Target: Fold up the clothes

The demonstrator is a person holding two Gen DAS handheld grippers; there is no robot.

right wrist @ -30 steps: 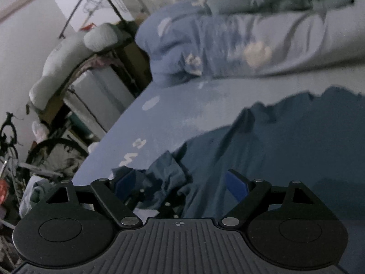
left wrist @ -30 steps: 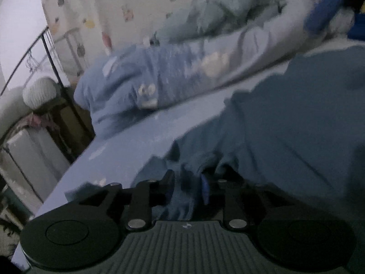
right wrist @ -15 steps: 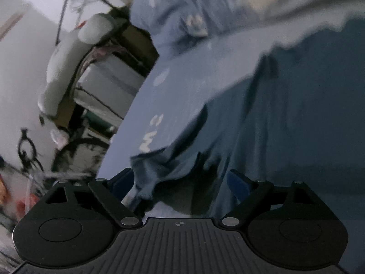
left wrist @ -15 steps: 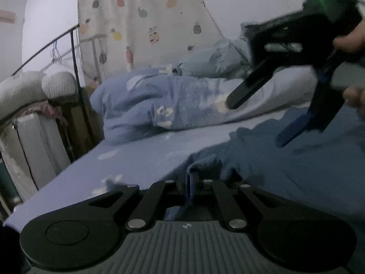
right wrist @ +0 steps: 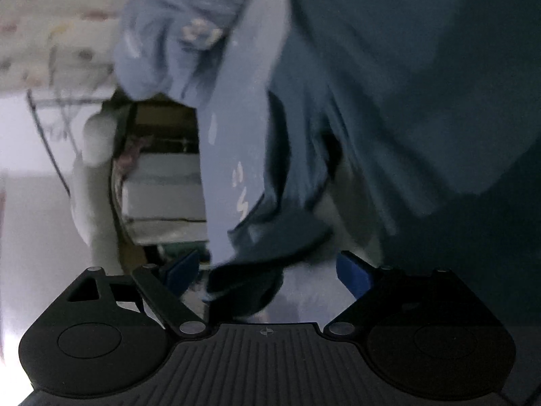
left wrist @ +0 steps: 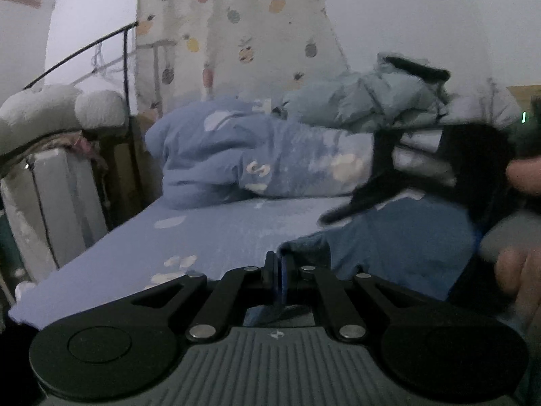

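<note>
Two handheld grippers, one garment. Left gripper point(left wrist: 279, 279): blue pads pressed together, pinching edge of dark blue cotton garment point(left wrist: 399, 237). Garment spread on pale blue cloud-print bedsheet point(left wrist: 209, 233), running toward 3 o'clock in left wrist view. Right gripper point(right wrist: 267, 270): blue pads spread wide, garment hem point(right wrist: 270, 237) lying between, pads not touching it; view rolled sideways, blurred. Right gripper also seen at 3 o'clock of left view, held by person's hand point(left wrist: 520, 270). Crumpled blue duvet point(left wrist: 257, 159) at 12 o'clock. Pineapple-print curtain point(left wrist: 236, 34) behind.
</note>
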